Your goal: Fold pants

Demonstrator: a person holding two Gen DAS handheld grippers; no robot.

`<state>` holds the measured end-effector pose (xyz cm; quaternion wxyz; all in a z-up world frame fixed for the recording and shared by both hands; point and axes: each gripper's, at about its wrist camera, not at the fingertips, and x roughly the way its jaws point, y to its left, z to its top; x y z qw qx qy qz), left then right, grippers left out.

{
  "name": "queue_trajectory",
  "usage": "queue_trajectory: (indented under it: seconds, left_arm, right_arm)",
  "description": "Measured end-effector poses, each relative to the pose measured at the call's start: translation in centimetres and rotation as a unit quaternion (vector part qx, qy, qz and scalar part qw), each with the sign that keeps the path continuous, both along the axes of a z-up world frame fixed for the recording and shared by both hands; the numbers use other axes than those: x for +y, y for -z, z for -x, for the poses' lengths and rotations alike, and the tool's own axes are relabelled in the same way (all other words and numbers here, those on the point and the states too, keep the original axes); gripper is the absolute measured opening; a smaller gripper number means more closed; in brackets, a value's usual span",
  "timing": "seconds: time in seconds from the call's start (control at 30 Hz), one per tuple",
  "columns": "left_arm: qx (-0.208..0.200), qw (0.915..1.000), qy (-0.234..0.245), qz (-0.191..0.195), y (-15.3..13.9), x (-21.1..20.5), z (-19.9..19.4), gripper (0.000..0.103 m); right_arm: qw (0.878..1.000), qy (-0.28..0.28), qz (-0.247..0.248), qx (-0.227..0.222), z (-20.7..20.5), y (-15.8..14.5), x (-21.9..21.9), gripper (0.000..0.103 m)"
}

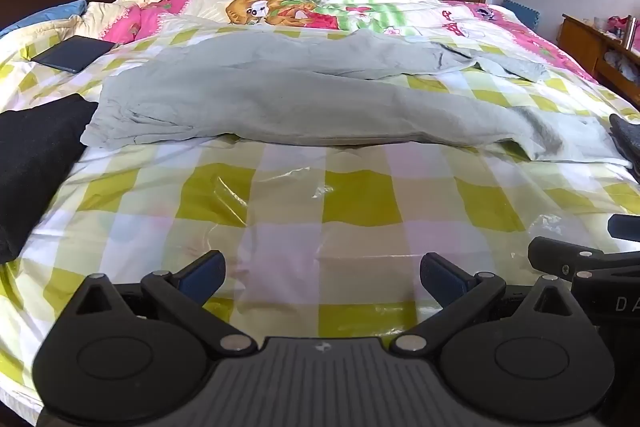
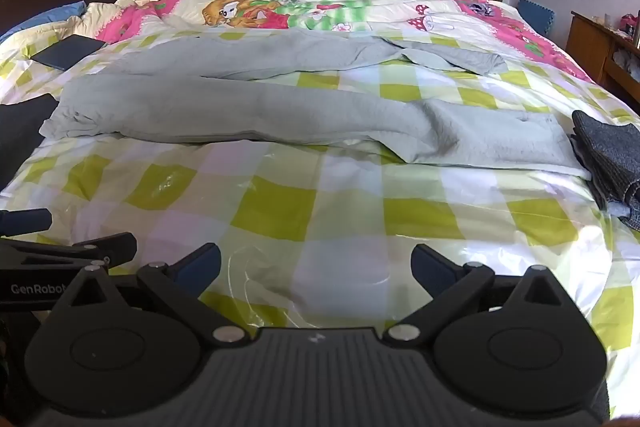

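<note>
You're holding the left gripper (image 1: 322,273) low over the bed (image 1: 352,211), and its blue-padded fingers (image 1: 204,273) are standing wide apart, gripping nothing and touching nothing but air above the glossy checked sheet. Your right gripper (image 2: 316,267) is doing the same: fingers (image 2: 430,267) spread wide, empty, hovering over the green, white and pink squares.

The pale grey-green pants (image 1: 288,95) are lying flat across the bed ahead of you, well apart from both grippers, waistband bunched toward the left and the two legs running off to the right. The near leg is stretching out toward a dark grey folded cloth (image 2: 612,155) at the right edge, its cuff ending just beside it. The far leg is angling away toward the pink cartoon quilt (image 1: 280,7), its end rumpled.

The left wrist view is giving you the big black garment (image 1: 36,163) on the left, just beside the waistband, and it's catching the right gripper's body at its right edge. The right wrist view is showing only a sliver of that black fabric, but it's showing far more of the dark grey cloth and the left gripper's body at its left edge. Both views are picking up the dark tablet (image 1: 74,53) lying beyond the waistband.
</note>
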<state>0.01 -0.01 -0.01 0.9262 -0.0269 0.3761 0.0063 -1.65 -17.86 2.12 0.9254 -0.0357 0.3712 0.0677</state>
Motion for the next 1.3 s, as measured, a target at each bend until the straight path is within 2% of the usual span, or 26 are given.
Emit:
queue_trajectory:
  seconds: [1.3]
  left_arm:
    - [0.018,0.9997,0.009,0.015,0.62,0.22,-0.14,0.103]
  right_arm:
    - [1.0,-0.001,0.003,0.002,-0.03,0.04,0.23,0.101]
